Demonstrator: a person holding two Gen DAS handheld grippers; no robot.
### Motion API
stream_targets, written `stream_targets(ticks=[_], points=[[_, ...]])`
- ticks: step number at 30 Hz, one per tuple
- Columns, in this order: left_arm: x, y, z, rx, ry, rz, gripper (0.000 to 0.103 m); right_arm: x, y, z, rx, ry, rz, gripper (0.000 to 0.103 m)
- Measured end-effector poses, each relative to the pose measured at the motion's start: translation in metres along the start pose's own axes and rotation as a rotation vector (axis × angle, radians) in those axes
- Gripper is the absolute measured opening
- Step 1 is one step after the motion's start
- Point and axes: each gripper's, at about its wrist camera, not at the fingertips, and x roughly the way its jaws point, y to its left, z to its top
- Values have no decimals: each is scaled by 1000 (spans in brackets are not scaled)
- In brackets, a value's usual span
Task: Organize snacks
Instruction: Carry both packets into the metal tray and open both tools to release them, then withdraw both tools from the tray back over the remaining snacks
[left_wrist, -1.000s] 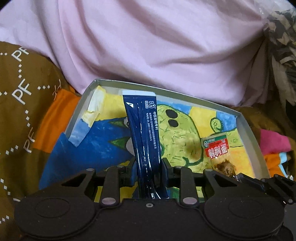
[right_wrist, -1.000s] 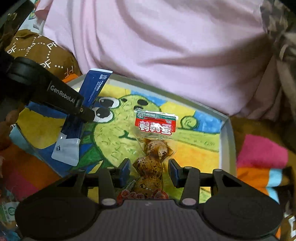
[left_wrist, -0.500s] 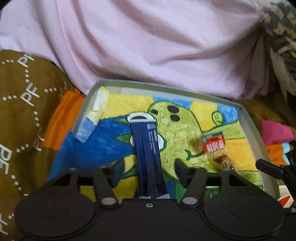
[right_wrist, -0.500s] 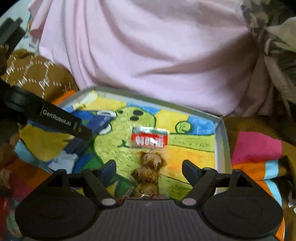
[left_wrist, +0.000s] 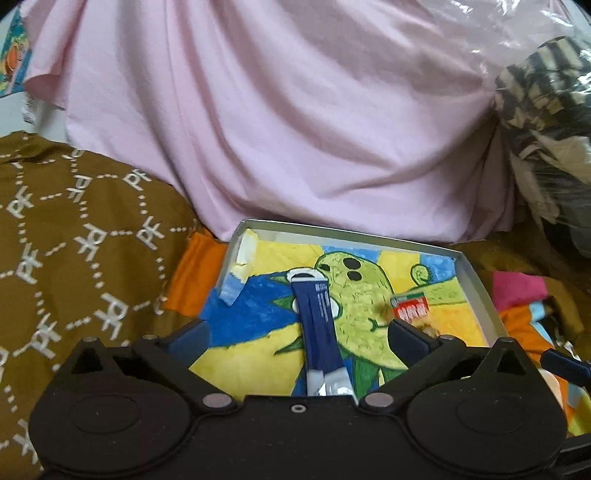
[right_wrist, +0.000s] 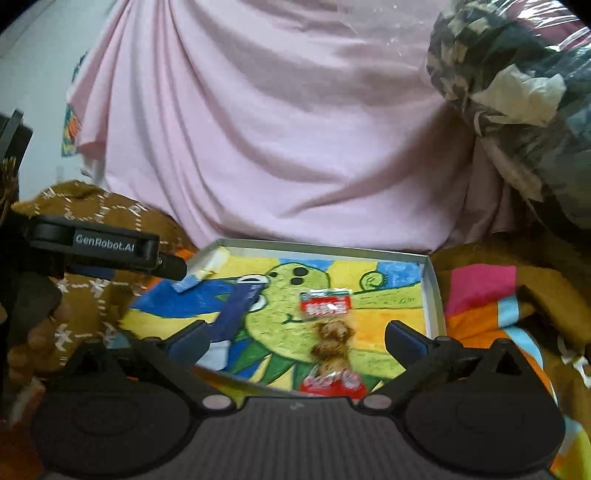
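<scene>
Blue sachet (left_wrist: 319, 325): I see it flat in the tray (left_wrist: 476, 291), long axis running away from me.
Egg pack (right_wrist: 330, 332): lengthwise beside it, apart.
Left gripper (left_wrist: 297, 338): spread wide, holding nothing.
Right gripper (right_wrist: 295, 338): spread wide, holding nothing.

— What snacks are there?
— A long navy-blue sachet (left_wrist: 320, 325) lies flat in the lower middle of the left wrist view, on the painted floor of a shallow grey-rimmed box (left_wrist: 476, 284), its white-tabbed end pointing up the frame.
— And the other?
— A clear packet of speckled eggs (right_wrist: 328, 332) with a red label, lying flat at centre-right, apart from the sachet.
</scene>
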Motion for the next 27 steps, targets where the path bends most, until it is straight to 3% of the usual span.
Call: stream_targets(ticks=[6, 11, 19, 27], points=[[-51, 11, -22, 6, -20, -1, 102, -51, 12, -4, 23, -25, 21, 103], [-87, 14, -48, 74, -37, -1, 102, -88, 19, -17, 29, -30, 16, 103], [-123, 20, -89, 130, -13, -18, 102, -124, 39, -51, 2, 38, 6, 103], [-139, 36, -124, 143, 68, -34, 102, -137, 56, -91, -12, 153, 27, 103]])
